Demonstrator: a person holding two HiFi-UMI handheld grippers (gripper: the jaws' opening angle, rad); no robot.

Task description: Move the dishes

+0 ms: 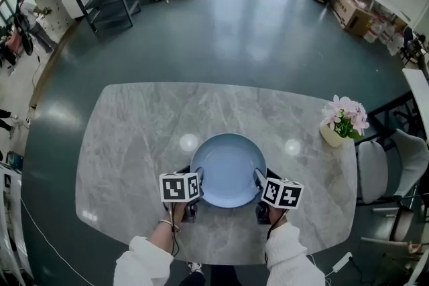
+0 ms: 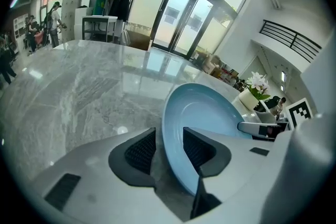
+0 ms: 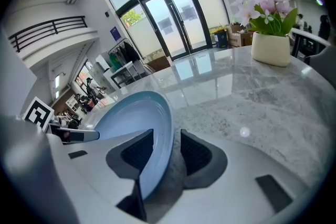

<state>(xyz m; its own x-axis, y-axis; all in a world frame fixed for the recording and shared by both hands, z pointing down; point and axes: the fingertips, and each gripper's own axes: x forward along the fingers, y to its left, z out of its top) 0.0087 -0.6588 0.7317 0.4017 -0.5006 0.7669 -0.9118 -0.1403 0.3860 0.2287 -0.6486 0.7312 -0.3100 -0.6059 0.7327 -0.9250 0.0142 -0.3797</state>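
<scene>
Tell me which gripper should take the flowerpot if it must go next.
Right, probably. The flowerpot stands nearer the right gripper; the left gripper sits across the plate. Both straddle its rim, jaws apart.

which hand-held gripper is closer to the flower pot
Right. The right hand-held gripper straddles the blue plate at its right rim, on the flower pot side; the left hand-held gripper is at the left rim, farther away.

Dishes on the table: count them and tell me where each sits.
1. A light blue plate lies on the table at its near edge, its rim between the open fingers of the left gripper and right gripper. None seems hidden.
</scene>
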